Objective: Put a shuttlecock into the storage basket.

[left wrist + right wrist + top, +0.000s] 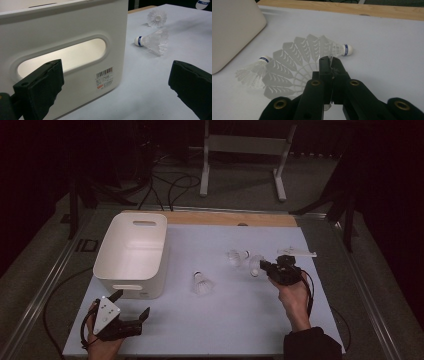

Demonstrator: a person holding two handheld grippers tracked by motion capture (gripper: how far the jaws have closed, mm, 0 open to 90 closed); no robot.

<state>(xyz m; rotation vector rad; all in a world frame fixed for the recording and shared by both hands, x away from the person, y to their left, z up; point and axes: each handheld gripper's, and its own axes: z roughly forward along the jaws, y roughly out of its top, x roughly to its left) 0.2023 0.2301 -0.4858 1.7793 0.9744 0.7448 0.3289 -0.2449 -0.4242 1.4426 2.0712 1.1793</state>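
Note:
My right gripper [264, 265] is shut on the white feather skirt of a shuttlecock [292, 63], low over the table's right side; in the high view that shuttlecock [256, 265] juts left from the jaws. Just behind it lies a second shuttlecock [340, 49] with a blue-banded cork, also seen from above [238, 256]. A third shuttlecock [201, 284] rests mid-table, and it shows in the left gripper view [153, 42]. My left gripper [132, 304] stands open at the front left, in front of the white bin [131, 255], with nothing between its jaws [115, 85].
The bin's near wall [75, 37] has a handle slot and a barcode label. A wooden strip [230, 218] runs along the table's far edge. A small white flat piece [297, 252] lies beyond the right hand. A metal stand [245, 150] is on the floor behind.

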